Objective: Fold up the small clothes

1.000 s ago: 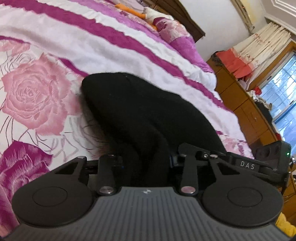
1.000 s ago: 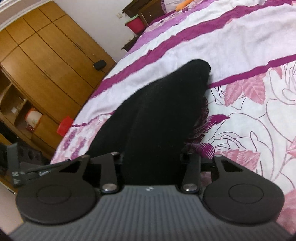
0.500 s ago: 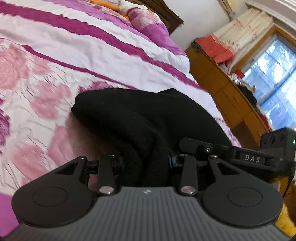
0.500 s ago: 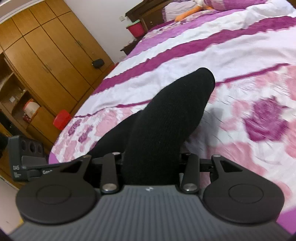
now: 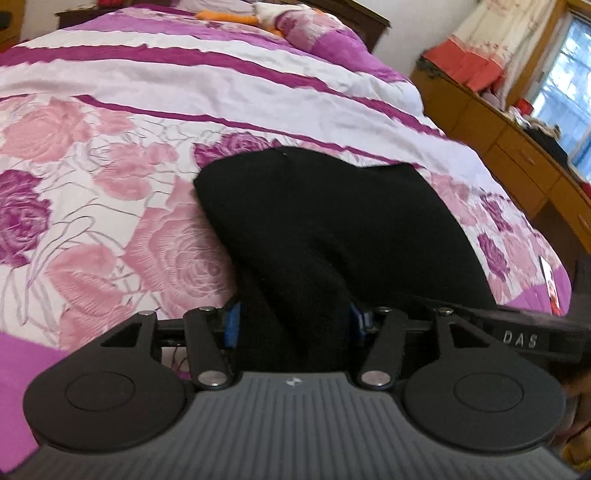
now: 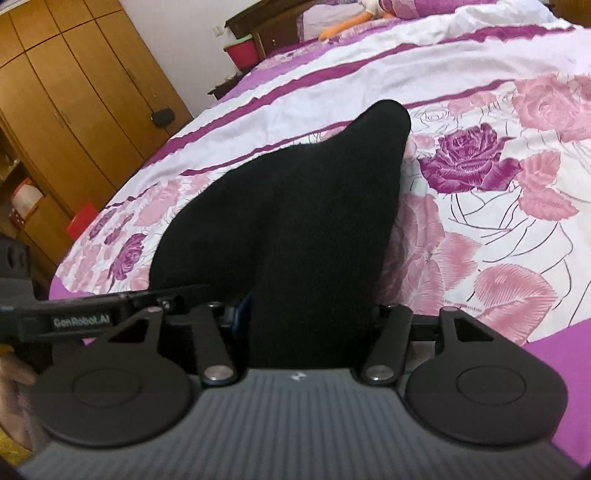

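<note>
A black knitted garment [image 5: 325, 229] lies on the rose-patterned bedspread [image 5: 110, 155], its near edge bunched up and raised. My left gripper [image 5: 293, 325] is shut on that near edge; the cloth hides the fingertips. In the right wrist view the same black garment [image 6: 295, 206] runs forward to a rounded tip. My right gripper [image 6: 314, 325] is shut on its near edge, fingertips hidden by cloth. The two grippers sit side by side: the right one shows at the left view's right edge [image 5: 517, 332], the left one at the right view's left edge [image 6: 74, 314].
The bed has purple and white stripes further back [image 5: 221, 70], with pillows and an orange toy [image 5: 225, 16] at the head. A wooden dresser [image 5: 517, 147] stands right of the bed, a wooden wardrobe [image 6: 74, 92] left. A red bin [image 6: 242, 53] stands by the headboard.
Both grippers, still holding the black garment, have moved back toward the near bed edge and lowered. The garment now lies flatter and more spread over the roses.
</note>
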The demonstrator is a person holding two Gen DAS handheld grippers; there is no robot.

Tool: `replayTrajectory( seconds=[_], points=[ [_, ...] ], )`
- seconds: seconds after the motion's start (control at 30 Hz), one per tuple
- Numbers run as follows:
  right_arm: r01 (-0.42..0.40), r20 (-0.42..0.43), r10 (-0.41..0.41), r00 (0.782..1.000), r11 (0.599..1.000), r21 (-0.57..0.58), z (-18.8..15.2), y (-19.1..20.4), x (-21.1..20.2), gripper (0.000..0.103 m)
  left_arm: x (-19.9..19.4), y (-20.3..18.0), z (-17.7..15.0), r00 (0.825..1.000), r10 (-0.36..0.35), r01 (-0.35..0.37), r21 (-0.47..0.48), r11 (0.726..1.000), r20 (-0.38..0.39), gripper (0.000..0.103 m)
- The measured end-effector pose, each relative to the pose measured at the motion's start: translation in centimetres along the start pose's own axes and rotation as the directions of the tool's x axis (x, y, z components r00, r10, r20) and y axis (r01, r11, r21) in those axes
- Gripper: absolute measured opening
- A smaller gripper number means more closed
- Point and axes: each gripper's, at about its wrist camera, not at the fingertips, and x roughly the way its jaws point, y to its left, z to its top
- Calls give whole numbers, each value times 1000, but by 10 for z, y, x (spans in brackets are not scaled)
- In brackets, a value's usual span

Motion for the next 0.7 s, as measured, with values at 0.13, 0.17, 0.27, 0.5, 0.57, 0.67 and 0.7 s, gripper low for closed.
replayTrajectory(
  seconds=[0.13,0.17,0.27,0.5,0.57,0.67,0.7],
  points=[
    [32,25,-31,999,999,-41,1,6,-13,60,-14,-9,2,998,53,-54,32,998,34,61],
    [41,32,-39,999,998,-48,1,7,-18,60,-17,-10,3,997,64,-65,37,997,43,61],
    [74,72,-69,995,995,-63,0,9,-32,60,-25,-13,9,993,92,-96,45,994,78,61],
    [265,266,-212,940,947,-181,11,18,-55,58,-31,-30,24,959,209,-226,72,971,193,61],
    [282,280,-220,935,936,-208,15,20,-49,36,-31,-39,27,947,222,-250,97,964,230,61],
    [252,244,-196,950,942,-221,20,20,-28,28,-15,-49,30,949,215,-257,171,951,229,61],
    [268,245,-211,946,935,-231,19,21,-20,28,-6,-49,31,952,218,-261,194,946,217,61]
  ],
)
